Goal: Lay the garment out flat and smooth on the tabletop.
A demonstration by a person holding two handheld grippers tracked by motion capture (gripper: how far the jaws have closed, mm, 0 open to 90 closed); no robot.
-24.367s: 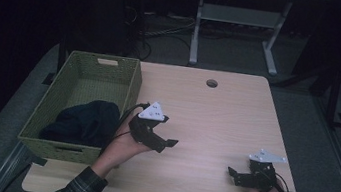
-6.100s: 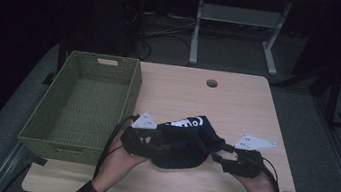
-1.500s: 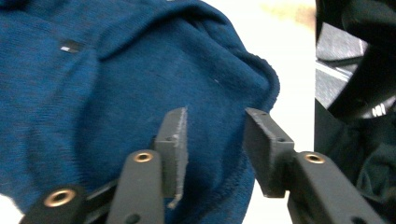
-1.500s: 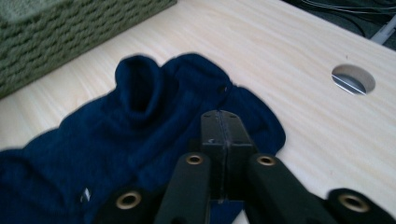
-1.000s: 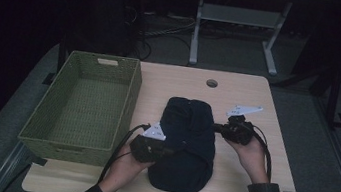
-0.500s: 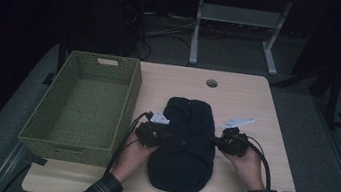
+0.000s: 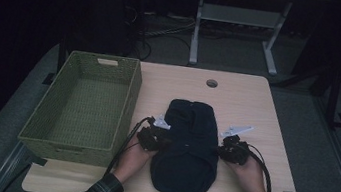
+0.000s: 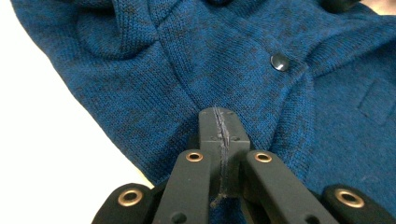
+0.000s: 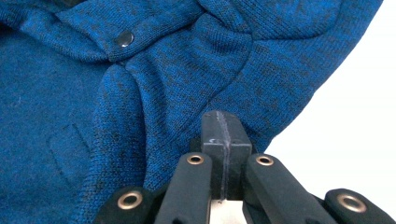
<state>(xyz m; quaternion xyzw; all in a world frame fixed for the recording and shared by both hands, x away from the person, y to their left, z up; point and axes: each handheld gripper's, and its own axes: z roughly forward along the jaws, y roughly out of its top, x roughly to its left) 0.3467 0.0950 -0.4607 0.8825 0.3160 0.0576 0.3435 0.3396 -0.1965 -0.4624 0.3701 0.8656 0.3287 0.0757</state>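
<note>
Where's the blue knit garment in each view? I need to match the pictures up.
High view: the garment lies lengthwise at the table's middle, between the two grippers, right of the basket.
Left gripper view: it covers the top and right, beyond the shut jaws.
Right gripper view: it covers the top and left, beyond the shut jaws.
Shared landmark: a dark snap button shows in both gripper views, though these may be two different buttons.

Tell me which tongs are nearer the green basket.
Left. The left tongs sit between the basket and the blue garment; the right tongs are at the garment's far side.
</note>
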